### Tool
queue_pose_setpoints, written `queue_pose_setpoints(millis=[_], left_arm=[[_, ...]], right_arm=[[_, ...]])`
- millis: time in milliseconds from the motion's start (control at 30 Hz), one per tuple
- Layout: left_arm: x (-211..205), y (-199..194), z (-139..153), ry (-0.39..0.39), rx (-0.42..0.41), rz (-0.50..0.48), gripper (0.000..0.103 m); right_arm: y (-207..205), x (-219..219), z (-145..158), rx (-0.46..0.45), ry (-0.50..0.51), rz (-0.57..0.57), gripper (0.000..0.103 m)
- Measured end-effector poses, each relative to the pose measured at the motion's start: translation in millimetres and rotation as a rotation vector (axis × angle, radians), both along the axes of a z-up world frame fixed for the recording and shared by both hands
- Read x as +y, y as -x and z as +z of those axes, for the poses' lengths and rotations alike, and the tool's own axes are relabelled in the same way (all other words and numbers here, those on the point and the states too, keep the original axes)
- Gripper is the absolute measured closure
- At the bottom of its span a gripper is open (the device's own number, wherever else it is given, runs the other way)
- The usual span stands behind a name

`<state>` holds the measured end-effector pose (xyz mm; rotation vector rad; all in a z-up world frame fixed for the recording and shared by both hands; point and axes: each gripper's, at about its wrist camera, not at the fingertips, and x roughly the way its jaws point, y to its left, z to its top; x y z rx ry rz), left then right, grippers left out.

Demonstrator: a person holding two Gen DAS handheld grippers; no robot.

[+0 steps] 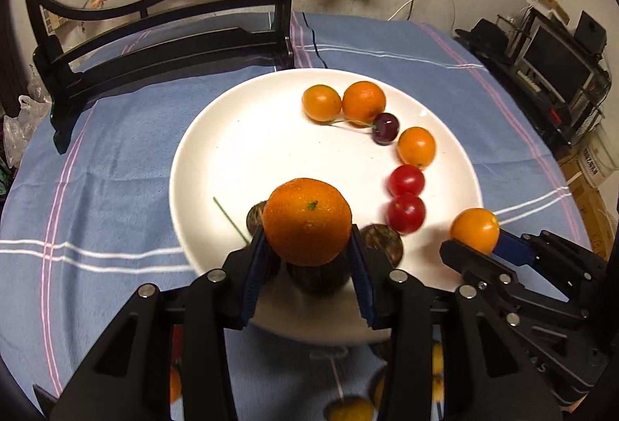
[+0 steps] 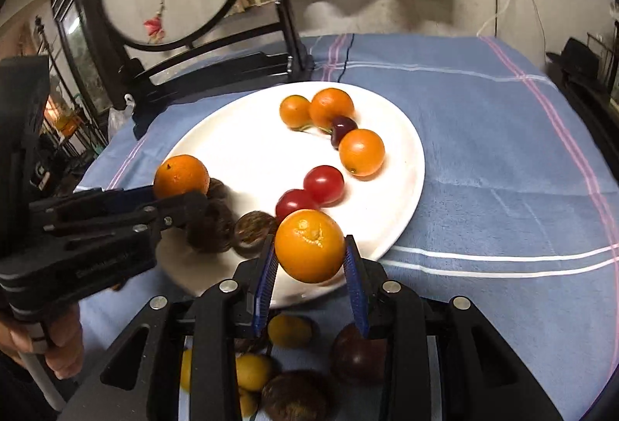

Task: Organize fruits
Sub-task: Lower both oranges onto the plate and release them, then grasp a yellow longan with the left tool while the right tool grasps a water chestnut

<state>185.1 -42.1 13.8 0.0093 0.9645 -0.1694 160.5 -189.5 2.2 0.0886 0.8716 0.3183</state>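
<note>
The left gripper (image 1: 309, 258) is clamped on a mandarin (image 1: 307, 220) above the near edge of the white plate (image 1: 232, 158), over dark brown walnuts (image 2: 251, 233). The right gripper (image 2: 311, 266) pinches a smaller orange fruit (image 2: 309, 245) at the plate's near right rim. Oranges, a dark cherry (image 1: 385, 128) and two cherry tomatoes (image 1: 406, 196) curve along the plate's right side.

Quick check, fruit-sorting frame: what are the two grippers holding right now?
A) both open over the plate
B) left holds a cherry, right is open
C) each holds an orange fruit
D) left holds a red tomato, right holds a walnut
C: the left gripper is shut on one orange fruit and the right gripper on another orange fruit, both over the near edge of the white plate.
</note>
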Motion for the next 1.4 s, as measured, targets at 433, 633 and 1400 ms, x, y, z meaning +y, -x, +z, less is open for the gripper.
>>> queue_pose_setpoints(millis=[433, 633, 1400], left_arm=[[5.6, 57.5, 4.4, 0.056, -0.064, 0.019, 0.041], [13.2, 93.7, -1.4, 0.053, -0.074, 0.028, 0.036], [0.3, 133.5, -43.7, -0.038, -0.006, -0.067, 0.044]], right_arm=[[40.9, -19.2, 18.5, -0.059, -0.012, -0.02, 0.051], [74.7, -29.0, 11.7, -0.077, 0.011, -0.049, 0.043], [113.8, -33.8, -2.6, -0.067, 0.007, -0.048, 0.039]])
